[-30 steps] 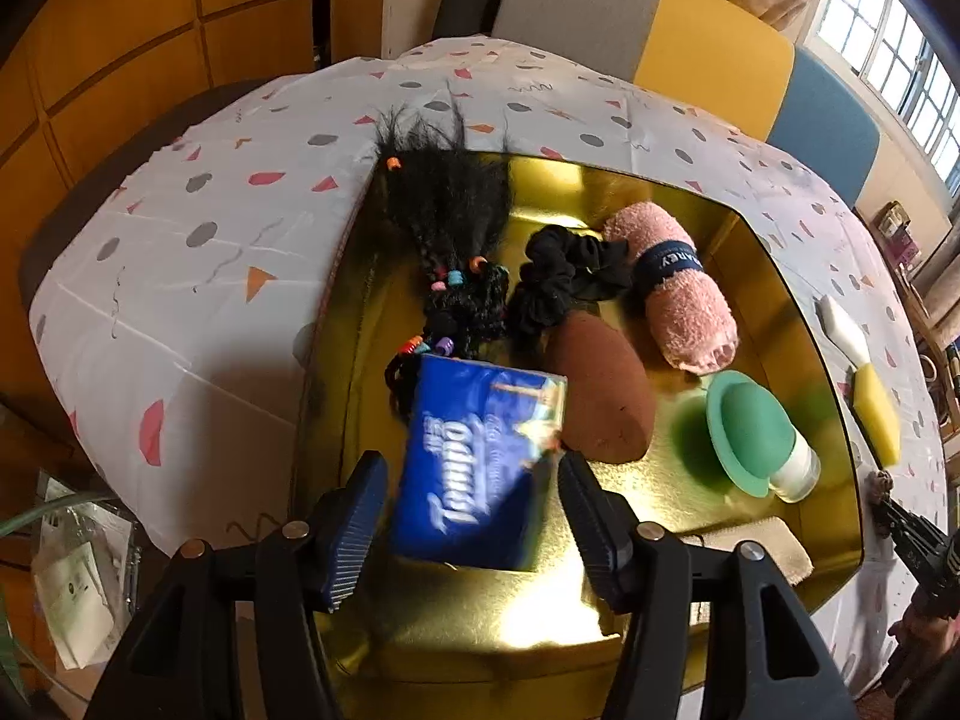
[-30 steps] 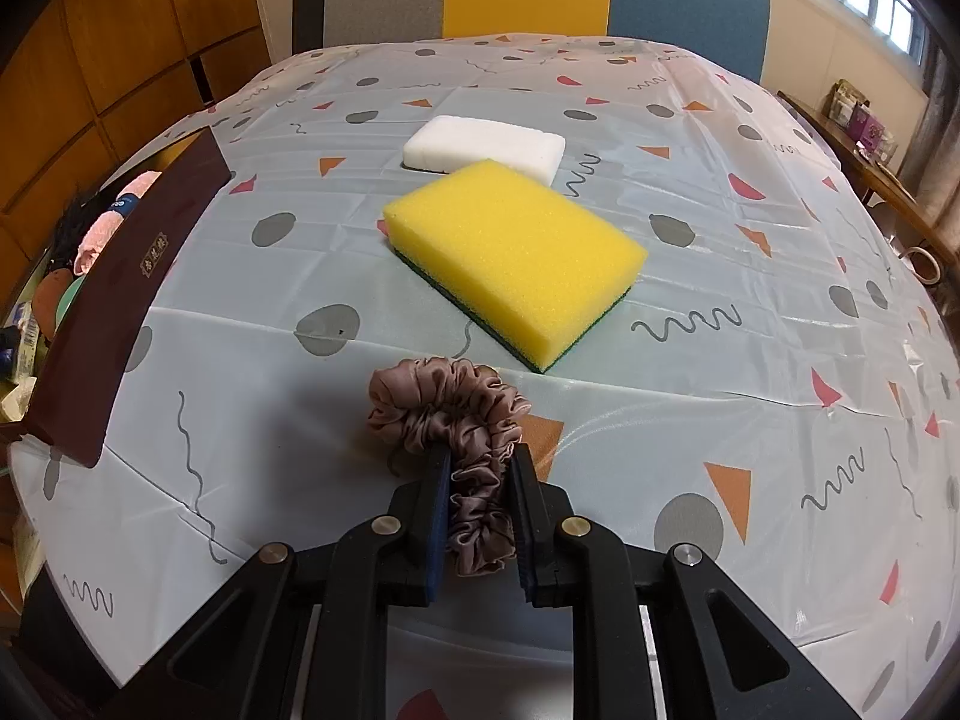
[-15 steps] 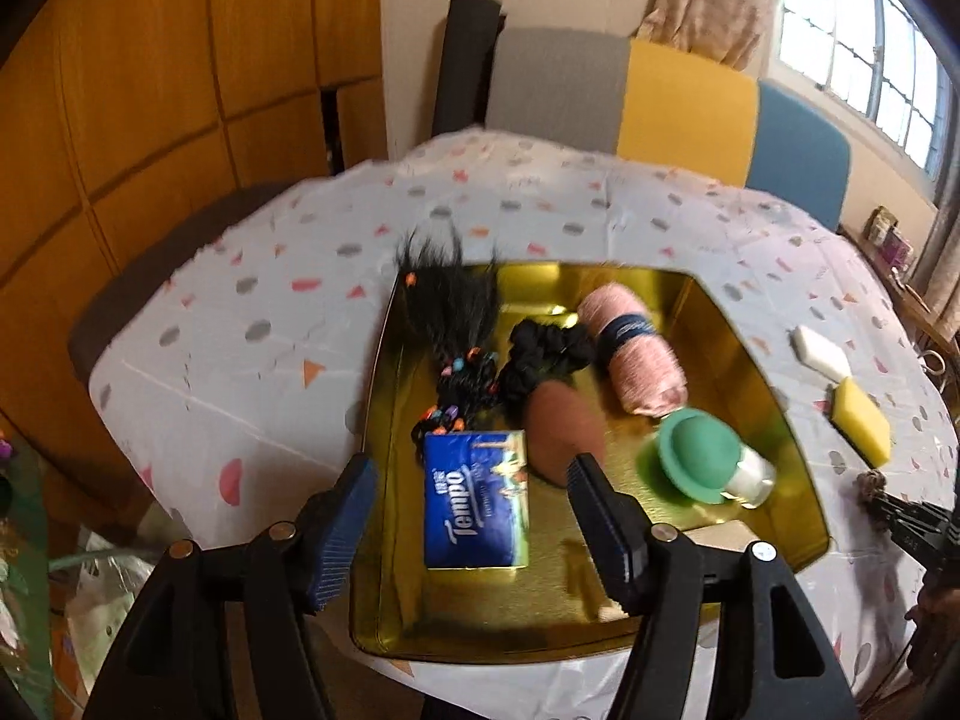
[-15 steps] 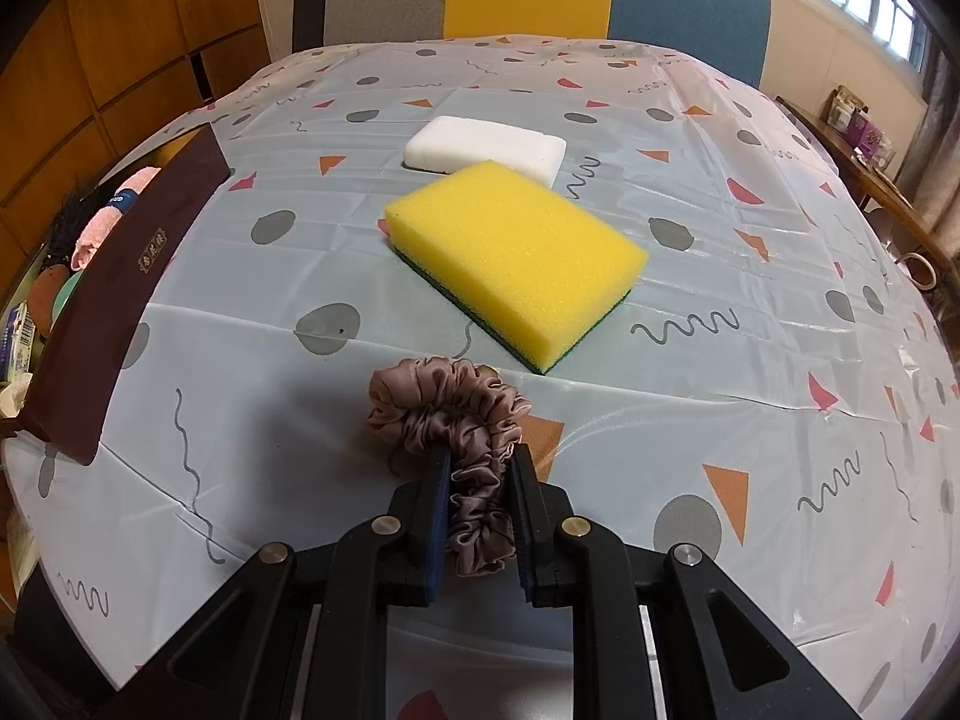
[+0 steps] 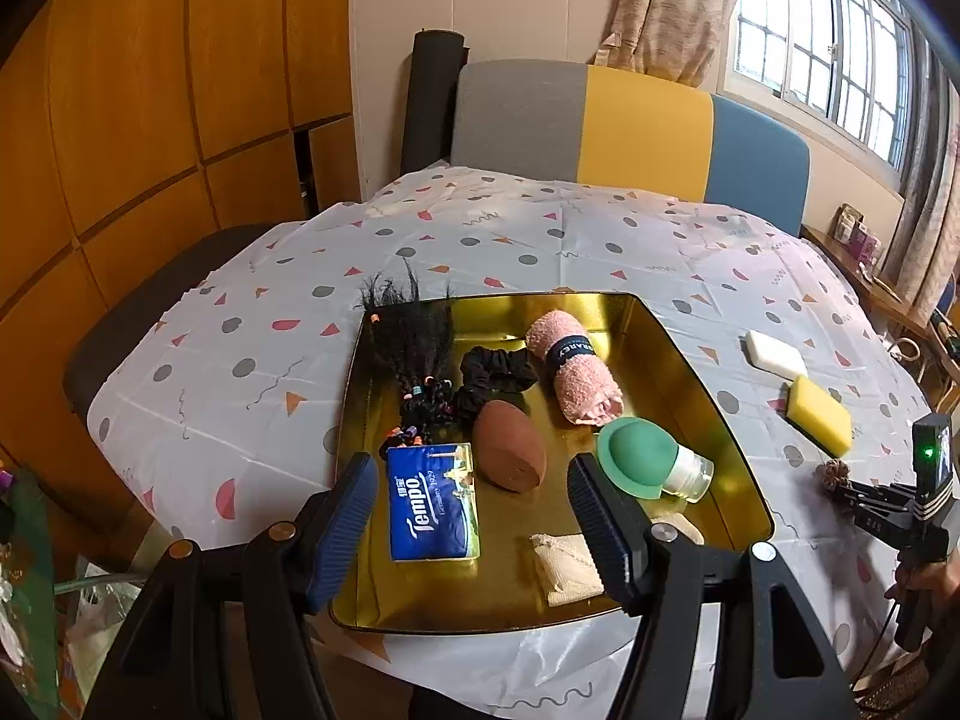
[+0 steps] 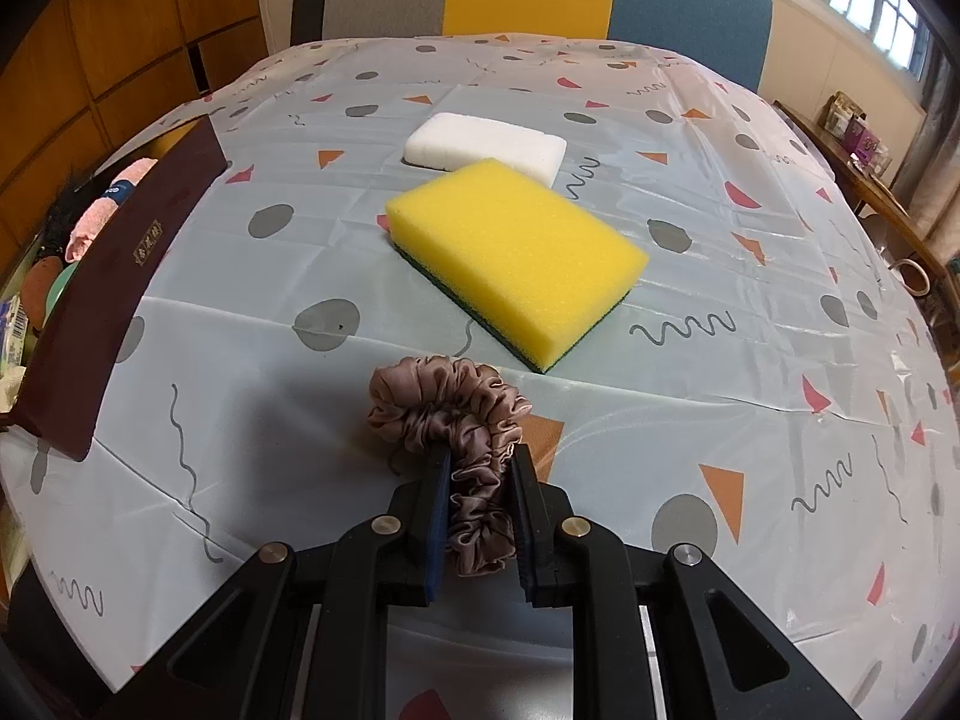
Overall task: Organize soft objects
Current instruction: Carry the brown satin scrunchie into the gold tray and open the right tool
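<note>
Patterned cloth covers the table (image 6: 750, 360); the gold tray (image 5: 654, 330) on it holds a tissue pack (image 5: 433, 503), a pink towel roll (image 5: 577, 367) and a black scrunchie (image 5: 495, 375); the left gripper (image 5: 474, 531) hangs above the tray, fingers wide, holding nothing; right of the tray, the right gripper (image 6: 478, 513) fingers pinch a mauve scrunchie (image 6: 450, 405), just beside the yellow sponge (image 6: 516, 252).

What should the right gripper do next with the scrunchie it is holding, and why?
Probably lift it and carry it toward the gold tray. The right gripper is shut on the mauve scrunchie, which lies on the tablecloth outside the tray, while the other soft things already lie inside. The left gripper is open and empty.
</note>
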The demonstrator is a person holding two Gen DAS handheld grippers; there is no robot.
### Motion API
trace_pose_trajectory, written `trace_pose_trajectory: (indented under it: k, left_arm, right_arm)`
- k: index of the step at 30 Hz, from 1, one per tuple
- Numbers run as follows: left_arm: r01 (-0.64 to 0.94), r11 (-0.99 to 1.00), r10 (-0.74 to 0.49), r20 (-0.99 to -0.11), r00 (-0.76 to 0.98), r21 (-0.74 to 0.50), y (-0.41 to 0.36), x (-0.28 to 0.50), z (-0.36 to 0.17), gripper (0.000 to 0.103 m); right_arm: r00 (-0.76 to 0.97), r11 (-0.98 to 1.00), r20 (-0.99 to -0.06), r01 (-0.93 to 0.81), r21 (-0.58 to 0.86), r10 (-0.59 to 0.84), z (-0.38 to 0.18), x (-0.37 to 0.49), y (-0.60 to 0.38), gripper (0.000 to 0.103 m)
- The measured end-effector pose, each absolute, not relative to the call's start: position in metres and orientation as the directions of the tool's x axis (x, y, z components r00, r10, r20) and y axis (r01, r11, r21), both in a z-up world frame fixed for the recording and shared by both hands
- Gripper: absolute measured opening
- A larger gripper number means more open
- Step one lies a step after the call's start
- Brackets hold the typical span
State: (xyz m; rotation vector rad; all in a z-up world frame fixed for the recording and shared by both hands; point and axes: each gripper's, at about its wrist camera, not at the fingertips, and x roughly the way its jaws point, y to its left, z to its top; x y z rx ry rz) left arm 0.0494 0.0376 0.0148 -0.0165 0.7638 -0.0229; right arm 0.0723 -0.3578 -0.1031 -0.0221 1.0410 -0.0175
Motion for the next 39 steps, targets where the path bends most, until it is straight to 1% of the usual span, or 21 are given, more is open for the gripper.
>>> trace_pose_trajectory:
  k: [7, 11, 14, 21, 25, 30, 35, 39]
  left_arm:
    - [0.021, 0.999, -0.036, -0.683, 0.729, -0.030, 0.041, 0.045, 0.017, 0.067]
    - [0.027, 0.999, -0.043, -0.675, 0.736, -0.034, 0.043, 0.040, 0.020, 0.067]
    - [0.029, 0.999, -0.049, -0.677, 0.734, -0.041, 0.045, 0.039, 0.018, 0.067]
    - [0.034, 0.998, -0.061, -0.687, 0.724, -0.053, 0.046, 0.038, 0.011, 0.067]
    - [0.033, 0.998, -0.065, -0.689, 0.722, -0.059, 0.048, 0.037, 0.008, 0.067]
    - [0.030, 0.997, -0.066, -0.696, 0.715, -0.064, 0.050, 0.038, 0.004, 0.067]
    - [0.026, 0.998, -0.063, -0.701, 0.710, -0.064, 0.051, 0.039, 0.002, 0.067]
    - [0.024, 0.998, -0.063, -0.705, 0.707, -0.065, 0.052, 0.039, 0.000, 0.067]
  right_arm:
    - [0.488, 0.998, -0.871, 0.039, -0.050, -0.062, -0.103, 0.073, -0.353, 0.019]
    - [0.470, 0.998, -0.881, 0.062, -0.032, -0.057, -0.101, 0.074, -0.352, 0.018]
    - [0.465, 0.998, -0.885, 0.064, 0.014, -0.017, -0.100, 0.072, -0.348, 0.018]
    - [0.463, 0.998, -0.886, 0.037, 0.053, 0.030, -0.096, 0.072, -0.325, 0.018]
    - [0.514, 0.995, -0.854, 0.020, 0.098, 0.074, -0.075, 0.071, -0.311, 0.018]
    - [0.575, 0.989, -0.806, -0.057, 0.135, 0.143, -0.042, 0.072, -0.280, 0.018]
    - [0.599, 0.979, -0.774, -0.136, 0.151, 0.203, -0.021, 0.073, -0.250, 0.018]
    - [0.596, 0.963, -0.756, -0.191, 0.192, 0.269, -0.013, 0.073, -0.227, 0.018]
